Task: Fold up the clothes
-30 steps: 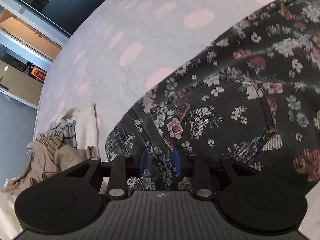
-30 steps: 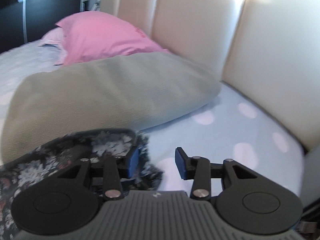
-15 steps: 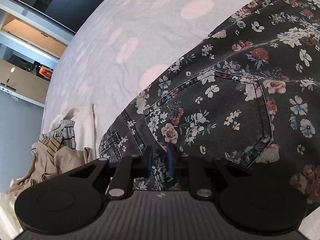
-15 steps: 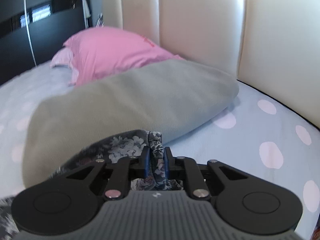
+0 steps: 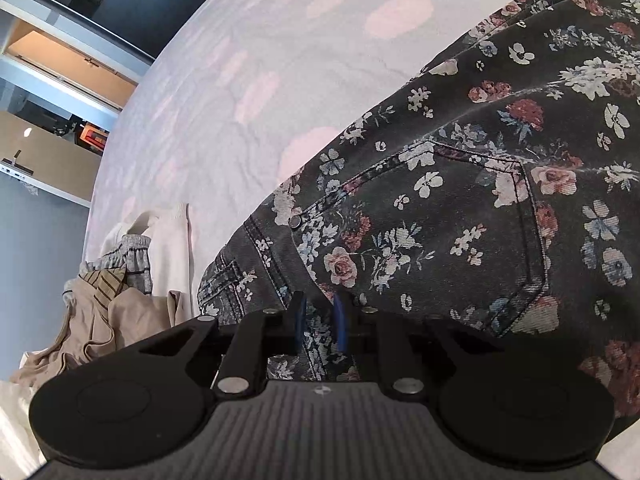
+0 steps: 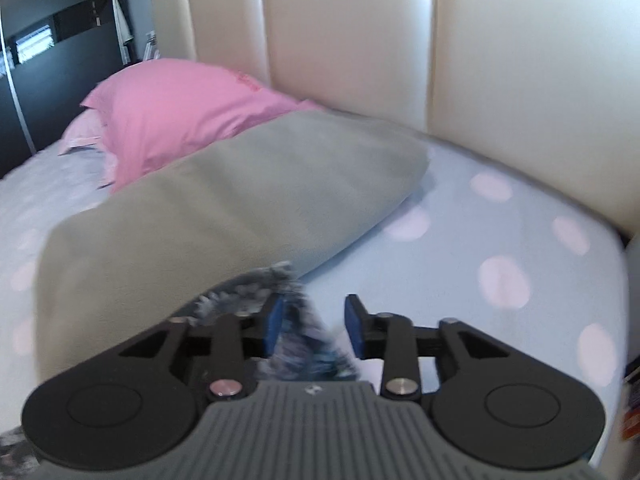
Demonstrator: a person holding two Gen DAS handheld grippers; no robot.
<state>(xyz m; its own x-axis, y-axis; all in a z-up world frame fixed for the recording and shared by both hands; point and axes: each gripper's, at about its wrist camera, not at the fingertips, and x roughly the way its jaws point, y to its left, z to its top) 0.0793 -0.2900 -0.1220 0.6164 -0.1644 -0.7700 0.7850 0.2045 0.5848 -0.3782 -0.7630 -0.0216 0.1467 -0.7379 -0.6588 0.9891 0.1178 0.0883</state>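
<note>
Dark floral jeans (image 5: 460, 208) lie spread on the polka-dot bedsheet (image 5: 248, 80), back pocket and waistband showing. My left gripper (image 5: 319, 322) has its blue pads close together on the waistband fabric. In the right wrist view, a blurred end of the same floral jeans (image 6: 296, 332) lies between the parted pads of my right gripper (image 6: 314, 330), touching the left pad only. The right jaws stand open.
A pile of beige, white and grey clothes (image 5: 116, 292) lies left of the jeans. A grey-green pillow (image 6: 224, 216) and a pink pillow (image 6: 180, 120) lie ahead of the right gripper, with the cream padded headboard (image 6: 400, 48) behind.
My right gripper was shut on the jeans half a second ago and has opened; the view is blurred by motion. My left gripper closed on the waistband and stays there.
</note>
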